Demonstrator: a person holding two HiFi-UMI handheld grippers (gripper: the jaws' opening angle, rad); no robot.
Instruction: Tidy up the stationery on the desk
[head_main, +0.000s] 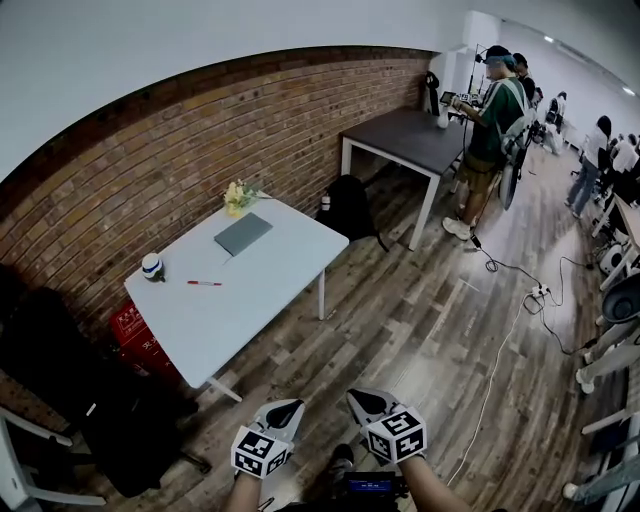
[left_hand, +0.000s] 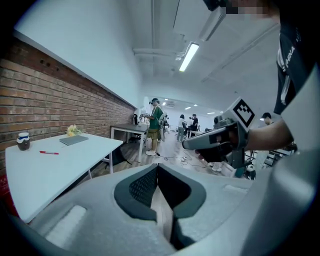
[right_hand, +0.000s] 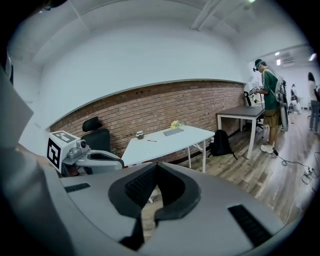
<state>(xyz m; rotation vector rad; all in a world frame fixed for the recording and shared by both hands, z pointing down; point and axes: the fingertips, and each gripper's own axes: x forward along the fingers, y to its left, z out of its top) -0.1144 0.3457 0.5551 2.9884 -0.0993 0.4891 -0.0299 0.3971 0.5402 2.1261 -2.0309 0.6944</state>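
Jaws of the left gripper (head_main: 285, 410) and right gripper (head_main: 365, 402) are pressed together, holding nothing. Well ahead, the white desk (head_main: 270, 275) bears a red pen (head_main: 204, 283), a grey notebook (head_main: 243, 233) and a small jar (head_main: 152, 266).

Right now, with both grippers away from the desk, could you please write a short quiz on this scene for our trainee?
1. True or false: the red pen lies on top of the grey notebook.
2. What stands beside the notebook? A) yellow flowers B) a lamp C) a stapler
3. Fill in: the left gripper and the right gripper are both ____, holding nothing.
Key: 1 false, it lies on the bare white desk; 2 A; 3 shut.
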